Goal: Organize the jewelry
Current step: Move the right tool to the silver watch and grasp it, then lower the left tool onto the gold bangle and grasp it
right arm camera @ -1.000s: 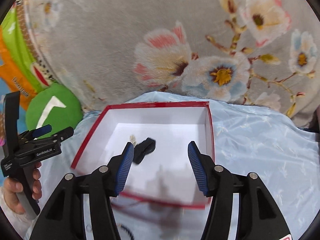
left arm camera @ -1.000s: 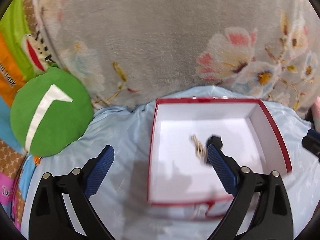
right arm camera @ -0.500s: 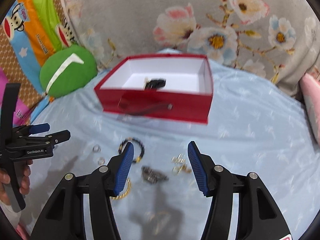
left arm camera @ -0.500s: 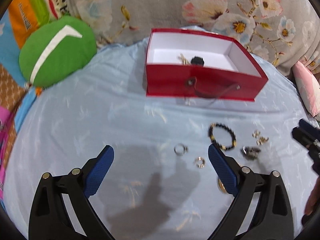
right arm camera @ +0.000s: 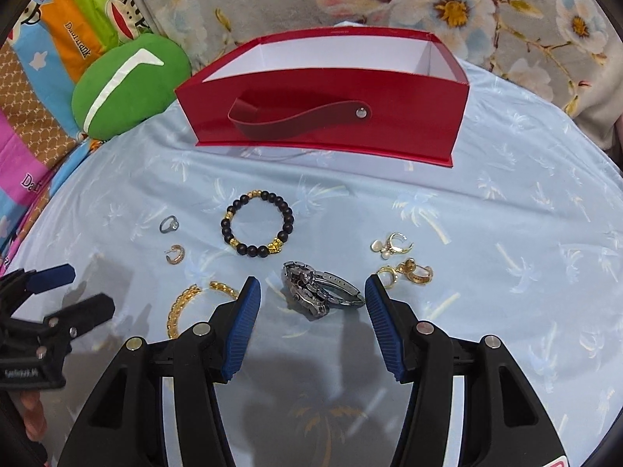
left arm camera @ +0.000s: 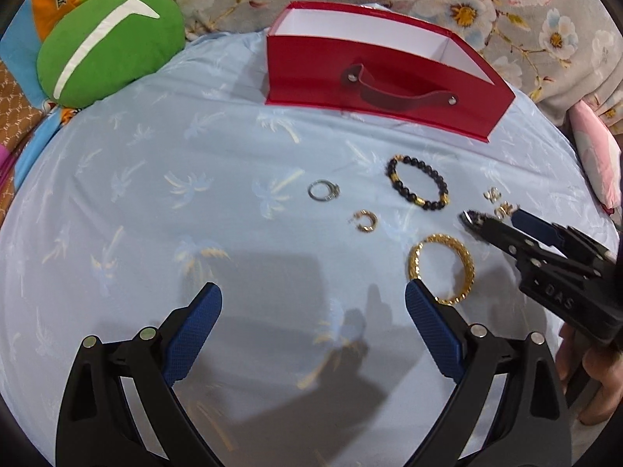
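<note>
Jewelry lies on a light blue cloth in front of a red box point(right arm camera: 323, 116) point(left arm camera: 381, 81). A steel watch point(right arm camera: 319, 292) sits just ahead of my right gripper point(right arm camera: 311, 292), between its open fingers, untouched. Around it lie a black bead bracelet point(right arm camera: 257, 229) point(left arm camera: 418, 186), a gold chain bracelet point(right arm camera: 183, 303) point(left arm camera: 442, 268), a silver ring point(right arm camera: 169, 224) point(left arm camera: 323, 190), a gold hoop earring point(right arm camera: 175, 253) point(left arm camera: 364, 222) and more gold earrings point(right arm camera: 405, 260). My left gripper point(left arm camera: 311, 303) hangs open and empty above bare cloth, the gold chain bracelet at its right fingertip.
A green round cushion point(left arm camera: 105, 43) point(right arm camera: 128, 81) lies at the far left beside colourful cartoon fabric. A grey flowered blanket point(right arm camera: 428, 0) rises behind the box. A pink pillow point(left arm camera: 599, 163) sits at the right edge. A hand point(left arm camera: 595, 385) holds the right gripper.
Both grippers pulled back from above the red box and came down toward the cloth. The jewelry in front of the box came into view, and the watch now lies between the right fingers.
</note>
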